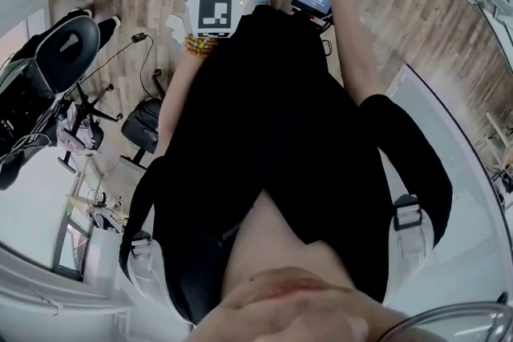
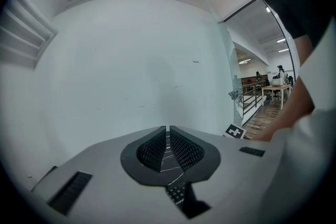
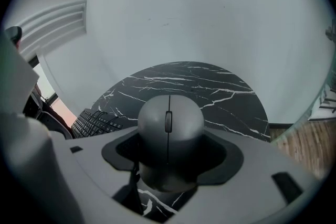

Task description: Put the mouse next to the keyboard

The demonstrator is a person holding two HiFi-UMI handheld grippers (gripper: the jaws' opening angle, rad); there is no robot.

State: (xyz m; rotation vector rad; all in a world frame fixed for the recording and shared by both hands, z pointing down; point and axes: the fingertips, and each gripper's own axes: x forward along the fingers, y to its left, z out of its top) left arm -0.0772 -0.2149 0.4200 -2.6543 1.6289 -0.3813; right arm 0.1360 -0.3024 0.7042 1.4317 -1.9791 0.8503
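Reading this as the carry step: my right hand-held gripper (image 3: pixel 170 153) has its jaws clamped on the sides of the matte grey, rounded computer mouse (image 3: pixel 169 122), scroll wheel up and nose pointing away from the camera. The mouse sits over the black, white-veined marble-pattern surface (image 3: pixel 226 93). Veining shows under its rear end, so I judge it's lifted clear, but I can't confirm the gap. The black full-size keyboard (image 3: pixel 93 123) lies off to the left in the right gripper view, near the mouse but not beside it, so placement isn't done. The left hand-held gripper (image 2: pixel 168 135) has its ribbed jaws pressed nearly together with nothing between them; through the slit I only see marble and a few keyboard keys below, so it's idling above the keyboard. The head view is mostly the person's black top, with both grippers at the top edge by the keyboard, and it tells me little about clearances. Next move, as I judge it: shift the right gripper left toward the keyboard's end, lower until the mouse base is flat on the surface just beside the keys without touching them, then spread the jaws and back off straight.
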